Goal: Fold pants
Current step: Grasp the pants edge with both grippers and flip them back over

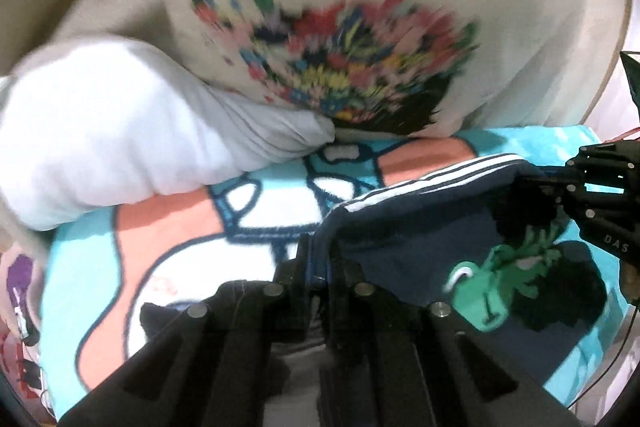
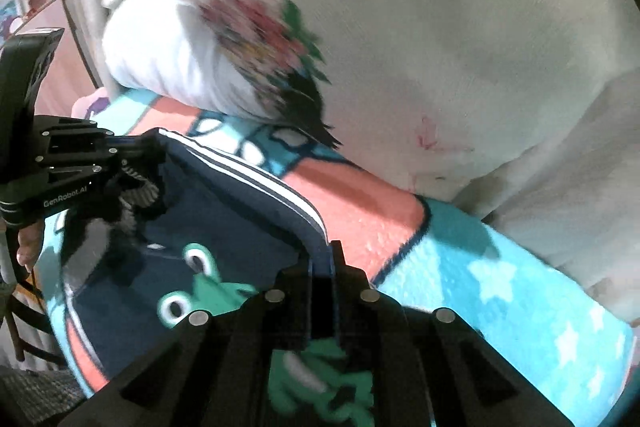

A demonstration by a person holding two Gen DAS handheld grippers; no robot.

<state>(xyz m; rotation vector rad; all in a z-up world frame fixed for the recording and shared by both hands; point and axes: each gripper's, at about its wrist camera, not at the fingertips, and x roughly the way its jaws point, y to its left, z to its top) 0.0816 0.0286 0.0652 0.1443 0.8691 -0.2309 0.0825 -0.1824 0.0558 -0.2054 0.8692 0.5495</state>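
The navy pants point(image 1: 404, 227) with white side stripes and a green frog print lie on a colourful blanket point(image 1: 168, 227). My left gripper point(image 1: 318, 259) is shut on the striped edge of the pants at its left end. My right gripper point(image 2: 322, 263) is shut on the same striped edge point(image 2: 256, 179) at its other end. The right gripper also shows in the left wrist view point(image 1: 536, 187), and the left gripper shows in the right wrist view point(image 2: 144, 151). The edge is stretched between them, lifted a little off the blanket.
A white pillow point(image 1: 120, 131) and a cream cushion with a flower print point(image 1: 360, 27) lie just beyond the pants. The turquoise and orange blanket point(image 2: 500, 267) spreads under everything. A chair leg and floor point(image 2: 24, 347) show at the left in the right wrist view.
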